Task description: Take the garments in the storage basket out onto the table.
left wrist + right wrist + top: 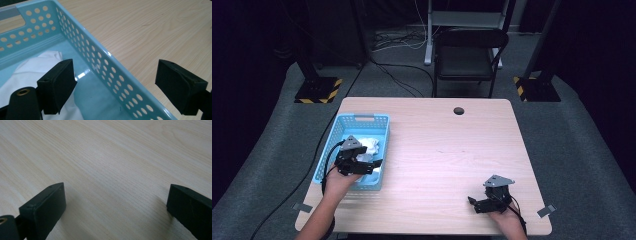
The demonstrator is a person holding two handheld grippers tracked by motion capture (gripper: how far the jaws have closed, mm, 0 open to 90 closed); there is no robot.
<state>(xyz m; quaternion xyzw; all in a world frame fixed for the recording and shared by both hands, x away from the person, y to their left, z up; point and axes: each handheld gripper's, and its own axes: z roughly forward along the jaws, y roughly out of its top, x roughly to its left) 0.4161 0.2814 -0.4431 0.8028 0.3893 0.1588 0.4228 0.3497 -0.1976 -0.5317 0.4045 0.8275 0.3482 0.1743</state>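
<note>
White cloth: crumpled in blue perforated basket, toward its near half; seen again in left gripper view, spread over basket floor beneath the inner jaw

Handling, judged: soft, light, limp; likely to drape and bunch rather than hold shape; no risk of breakage; best taken at a raised fold or loose edge, pinched from above, clear of the smooth basket floor where pads might slide

Blue perforated basket, wall: at table's left side, long axis running away from the person; thin plastic, probably light enough to shift if nudged

Left gripper: over basket's near right corner, jaws wide apart and straddling the right wall, 1 inside above the cloth, 1 outside over the table; nothing clamped

Right gripper: low over bare table near front right edge, well apart from basket; jaws spread, nothing between them

Hard to make out: cloth's full extent, partly covered by left gripper in high view and cut off at frame edge in left gripper view; number of cloth pieces uncertain
</note>
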